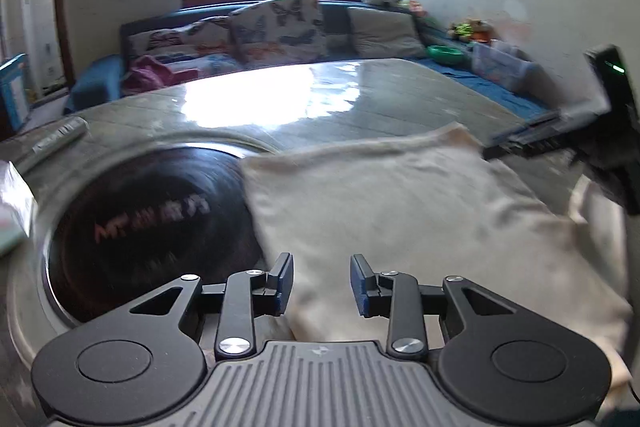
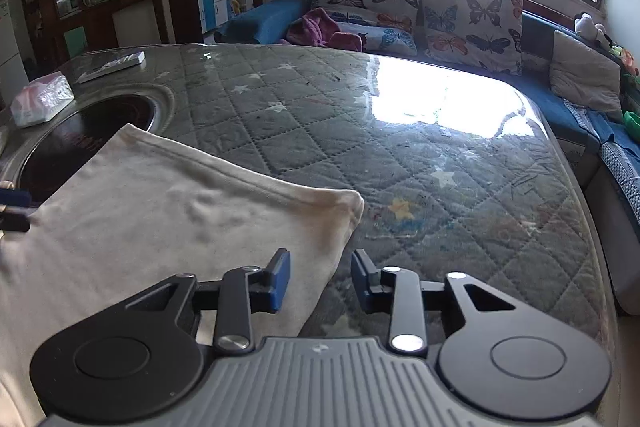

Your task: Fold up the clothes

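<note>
Cream cloth [image 2: 160, 211], one soft folded rectangle with stitched hems, lay on the quilted, glass-topped table [image 2: 400, 147], its corner toward two o'clock. Two tongs hovered over it: left gripper [image 1: 322, 285] and right gripper [image 2: 320, 281], blue-padded jaws narrowly parted, gripping nothing; whether they touched fabric I cannot tell.

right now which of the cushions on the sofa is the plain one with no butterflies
The plain beige cushion at the far right of the sofa, in the corner below the window. The other cushions beside it carry butterfly prints.
</note>
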The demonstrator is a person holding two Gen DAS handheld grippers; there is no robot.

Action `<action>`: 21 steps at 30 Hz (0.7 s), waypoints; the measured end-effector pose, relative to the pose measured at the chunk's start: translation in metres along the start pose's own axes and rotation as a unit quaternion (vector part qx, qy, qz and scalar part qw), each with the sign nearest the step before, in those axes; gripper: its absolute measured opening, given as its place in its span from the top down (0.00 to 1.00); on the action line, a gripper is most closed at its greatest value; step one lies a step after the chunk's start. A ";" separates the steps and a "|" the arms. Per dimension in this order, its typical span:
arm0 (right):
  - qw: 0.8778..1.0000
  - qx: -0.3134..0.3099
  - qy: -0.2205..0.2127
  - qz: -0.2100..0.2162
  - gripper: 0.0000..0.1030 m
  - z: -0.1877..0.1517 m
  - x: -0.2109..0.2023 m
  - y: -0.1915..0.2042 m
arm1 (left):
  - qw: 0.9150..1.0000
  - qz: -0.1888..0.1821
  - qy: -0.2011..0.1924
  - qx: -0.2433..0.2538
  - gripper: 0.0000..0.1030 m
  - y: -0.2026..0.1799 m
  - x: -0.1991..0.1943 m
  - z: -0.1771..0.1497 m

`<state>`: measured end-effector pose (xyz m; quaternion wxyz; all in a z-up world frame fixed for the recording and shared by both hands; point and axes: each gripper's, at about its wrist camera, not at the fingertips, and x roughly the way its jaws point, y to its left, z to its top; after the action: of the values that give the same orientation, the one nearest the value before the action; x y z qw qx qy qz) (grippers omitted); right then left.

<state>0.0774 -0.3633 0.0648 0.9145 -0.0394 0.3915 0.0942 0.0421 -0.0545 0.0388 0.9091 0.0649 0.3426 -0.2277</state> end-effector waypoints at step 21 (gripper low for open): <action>0.998 -0.066 0.014 -0.014 0.95 0.052 0.055 0.006 | 0.995 0.102 0.015 0.012 0.95 0.035 0.104 0.062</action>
<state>0.1505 -0.3424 0.0605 0.9056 -0.1068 0.3966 0.1062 0.1639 -0.0785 0.0162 0.9214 0.1140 0.3453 -0.1372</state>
